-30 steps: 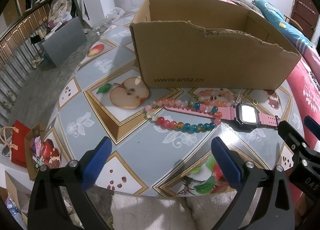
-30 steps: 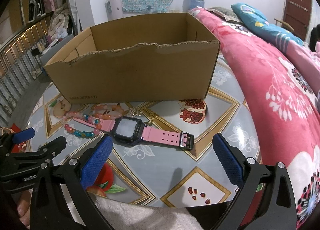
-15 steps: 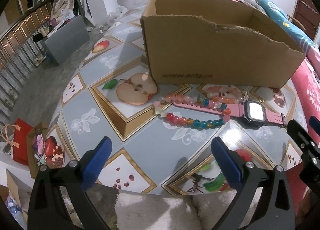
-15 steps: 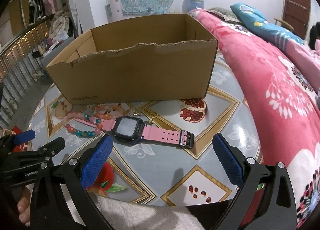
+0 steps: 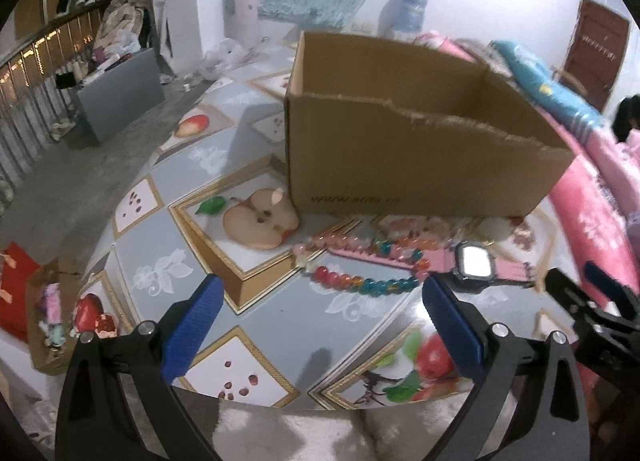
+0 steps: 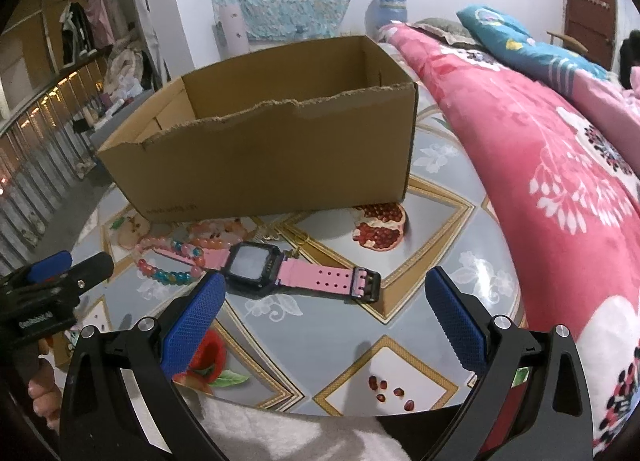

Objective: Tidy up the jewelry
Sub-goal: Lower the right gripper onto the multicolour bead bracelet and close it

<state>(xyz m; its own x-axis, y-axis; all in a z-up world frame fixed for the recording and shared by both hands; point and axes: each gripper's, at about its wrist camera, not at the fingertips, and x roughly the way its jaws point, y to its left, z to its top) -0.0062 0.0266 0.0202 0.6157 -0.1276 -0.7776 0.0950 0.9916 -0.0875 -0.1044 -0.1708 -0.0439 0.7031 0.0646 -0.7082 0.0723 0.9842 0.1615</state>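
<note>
Since a second ago the left gripper (image 5: 320, 325) has drawn closer to the jewelry: the cardboard box (image 5: 416, 149) and the beads sit larger and lower in its view, and the right blue pad now nearly meets the end of the bead bracelet (image 5: 362, 281) and the watch face. The right gripper (image 6: 322, 313) has also edged forward, its left pad now just overlapping the near corner of the pink watch (image 6: 280, 271), where earlier a strip of desk showed between them. Nothing on the desk (image 6: 328, 337) itself has shifted. Both sets of jaws are spread wide and hold nothing. The watch lies flat on the fruit-patterned desk just in front of the box, its long axis running across the box's front wall: the black buckle end points toward the bed (image 6: 540, 165) on the right, and the other strap end runs left under the beads. The multicoloured bracelet lies in a flattened loop over that left strap, its length along the same left-to-right line, with a second peach-toned string of beads (image 6: 216, 239) behind it, nearer the box. The box stands open-topped, its torn edge facing the grippers.
</note>
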